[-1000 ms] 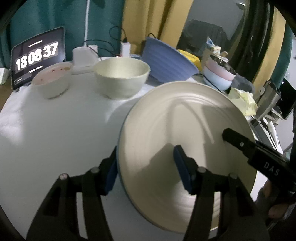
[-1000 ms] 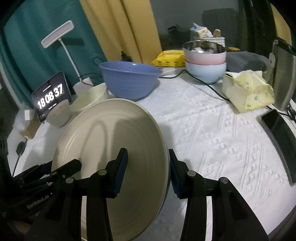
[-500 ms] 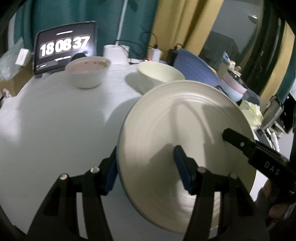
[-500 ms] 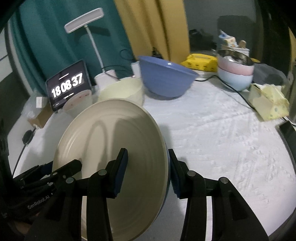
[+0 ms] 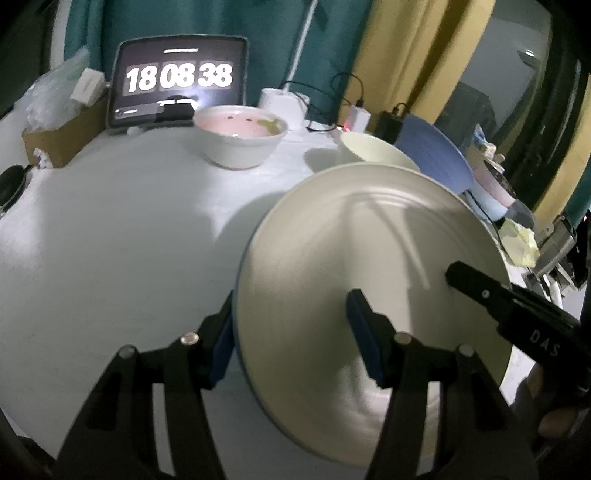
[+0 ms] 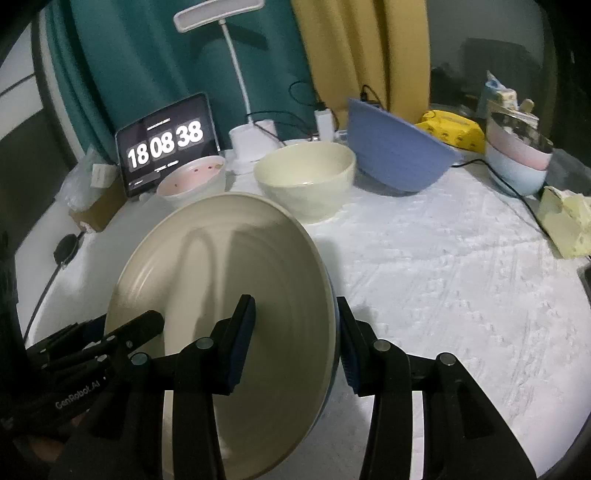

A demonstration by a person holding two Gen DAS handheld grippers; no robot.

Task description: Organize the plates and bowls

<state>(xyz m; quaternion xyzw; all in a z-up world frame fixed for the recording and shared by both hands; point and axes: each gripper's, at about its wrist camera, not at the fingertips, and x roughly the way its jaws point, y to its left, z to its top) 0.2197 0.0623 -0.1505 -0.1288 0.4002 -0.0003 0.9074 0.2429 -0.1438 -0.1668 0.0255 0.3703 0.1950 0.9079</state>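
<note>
Left tongs (image 5: 291,332): matte black linkage arms, blue pads (image 5: 364,339), silver round pivot screws. Right tongs (image 6: 295,336): same black build, blue ribbed pads (image 6: 242,339), silver screws. White lettering "DAS" marks the right tongs, "GenRobot.AI" the left. Bare skin of a finger (image 5: 554,417) shows beneath the lettered arm.

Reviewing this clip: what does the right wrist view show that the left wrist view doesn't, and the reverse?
Only the right wrist view shows the desk lamp head, the yellow packet and the whole cream bowl. Only the left wrist view shows the dark charger block behind the bowls. Both show the large plate, gripped on opposite rims by the left gripper and the right gripper, plus the clock tablet, the pink-lined bowl and the blue bowl.
</note>
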